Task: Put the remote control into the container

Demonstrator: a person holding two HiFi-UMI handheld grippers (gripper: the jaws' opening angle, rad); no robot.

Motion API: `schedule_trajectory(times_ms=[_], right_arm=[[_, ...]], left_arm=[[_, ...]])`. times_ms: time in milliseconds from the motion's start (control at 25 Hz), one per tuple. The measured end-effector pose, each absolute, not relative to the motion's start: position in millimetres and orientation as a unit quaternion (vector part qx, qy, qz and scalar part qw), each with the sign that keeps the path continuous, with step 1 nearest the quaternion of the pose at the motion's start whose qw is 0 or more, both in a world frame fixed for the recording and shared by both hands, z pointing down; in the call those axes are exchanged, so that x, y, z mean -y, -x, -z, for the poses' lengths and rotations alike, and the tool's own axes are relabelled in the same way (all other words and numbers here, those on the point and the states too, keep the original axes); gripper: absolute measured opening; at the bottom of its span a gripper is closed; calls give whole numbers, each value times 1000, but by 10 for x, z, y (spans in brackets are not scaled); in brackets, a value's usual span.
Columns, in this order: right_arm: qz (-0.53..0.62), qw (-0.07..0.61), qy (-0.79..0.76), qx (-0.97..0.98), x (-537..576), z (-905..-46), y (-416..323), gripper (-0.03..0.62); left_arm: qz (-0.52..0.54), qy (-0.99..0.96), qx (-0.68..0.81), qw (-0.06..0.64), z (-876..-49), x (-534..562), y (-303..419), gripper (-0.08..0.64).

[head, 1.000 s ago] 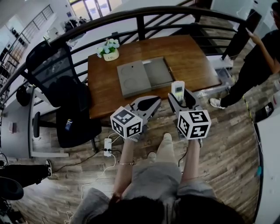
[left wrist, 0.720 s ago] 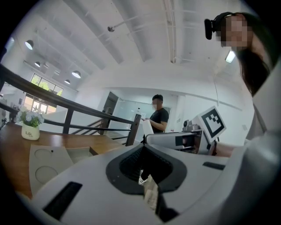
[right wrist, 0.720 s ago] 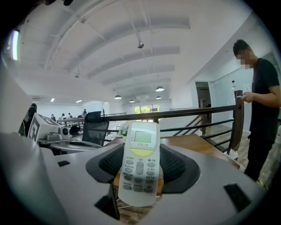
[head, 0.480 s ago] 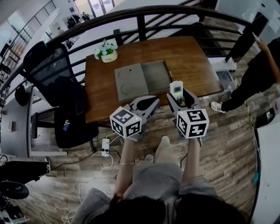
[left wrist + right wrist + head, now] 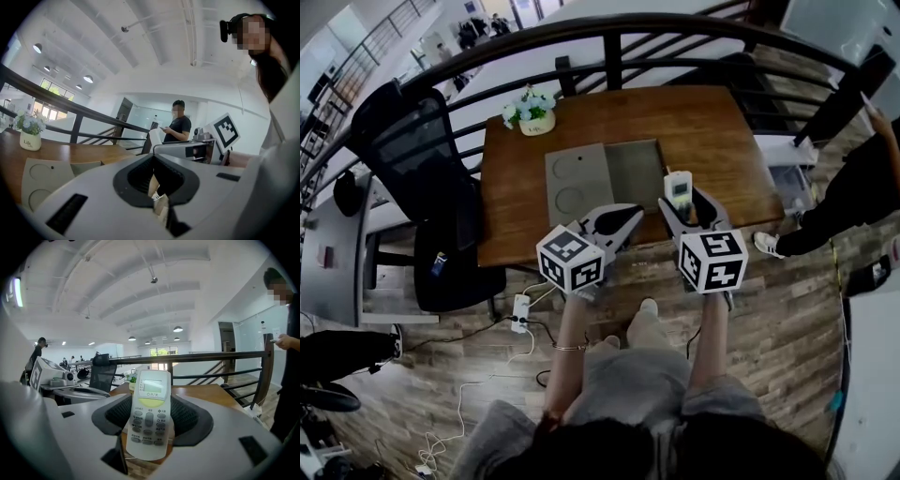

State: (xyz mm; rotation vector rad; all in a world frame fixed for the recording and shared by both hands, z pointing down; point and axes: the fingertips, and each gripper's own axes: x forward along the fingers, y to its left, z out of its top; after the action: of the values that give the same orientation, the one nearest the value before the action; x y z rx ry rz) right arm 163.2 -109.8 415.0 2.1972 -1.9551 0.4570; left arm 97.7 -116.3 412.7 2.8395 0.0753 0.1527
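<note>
A white remote control (image 5: 679, 187) with a small screen stands upright between the jaws of my right gripper (image 5: 686, 202), which is shut on it at the table's near edge. In the right gripper view the remote (image 5: 149, 412) fills the gap between the pads. The grey container (image 5: 637, 169) lies open on the wooden table (image 5: 712, 131), just beyond and left of the remote, with its flat lid (image 5: 578, 183) beside it. My left gripper (image 5: 615, 221) hangs shut and empty near the table's front edge. The lid (image 5: 40, 180) shows at lower left in the left gripper view.
A small white flower pot (image 5: 531, 108) stands at the table's far left corner. A black railing (image 5: 609, 37) runs behind the table and a black office chair (image 5: 422, 159) stands to its left. A person (image 5: 862, 178) stands at right. A power strip (image 5: 521, 312) lies on the floor.
The view has shifted a little, so the table sits slightly lower and more central. Both grippers hold about the same pose, the remote still gripped. The person at right has drifted further right.
</note>
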Motion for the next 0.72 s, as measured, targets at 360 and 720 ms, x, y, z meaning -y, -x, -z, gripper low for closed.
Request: schedule_trajectory(times_ms=[360,720], right_arm=[[-150,95,-711,680,1254,-4127,-1907,249],[-147,102,-689,702,1345,-4112,-2140,249]], left_arm=[[-44,-988,7,146,-4079,1322,-1243,3],[-35,-989,35,137,-3993,1346,-1436,3]])
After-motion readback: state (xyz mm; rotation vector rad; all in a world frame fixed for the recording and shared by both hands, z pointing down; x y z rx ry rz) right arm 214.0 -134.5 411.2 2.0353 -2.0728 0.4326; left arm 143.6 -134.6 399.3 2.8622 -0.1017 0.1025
